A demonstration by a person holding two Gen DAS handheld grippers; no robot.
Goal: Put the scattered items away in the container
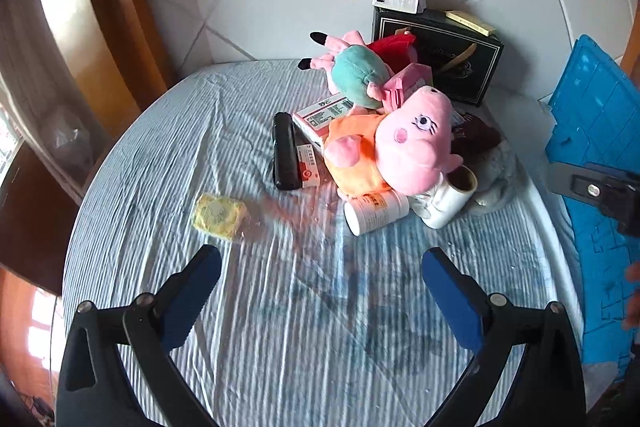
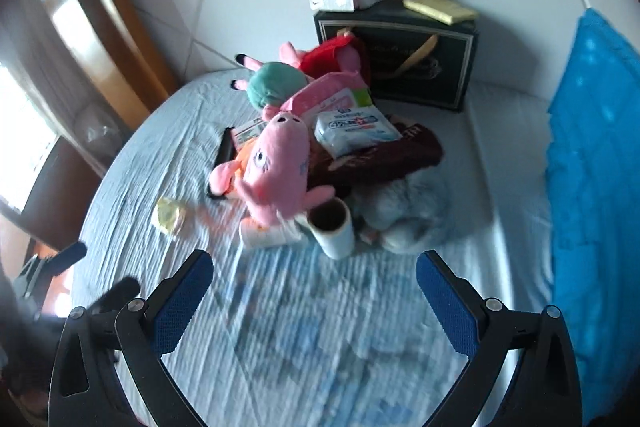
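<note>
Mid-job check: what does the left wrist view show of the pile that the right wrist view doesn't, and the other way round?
Only the left wrist view shows the whole black remote-like bar with the red-and-white box beside it, and the right claw in front of the blue container.

Only the right wrist view shows the white-and-blue wipes pack on the dark red fabric.

Both show the pink pig plush, white roll, yellow packet, black gift box, and open, empty claws.

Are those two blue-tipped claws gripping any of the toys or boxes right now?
No. The left gripper and the right gripper are both open and hold nothing above the striped blue tablecloth.
</note>
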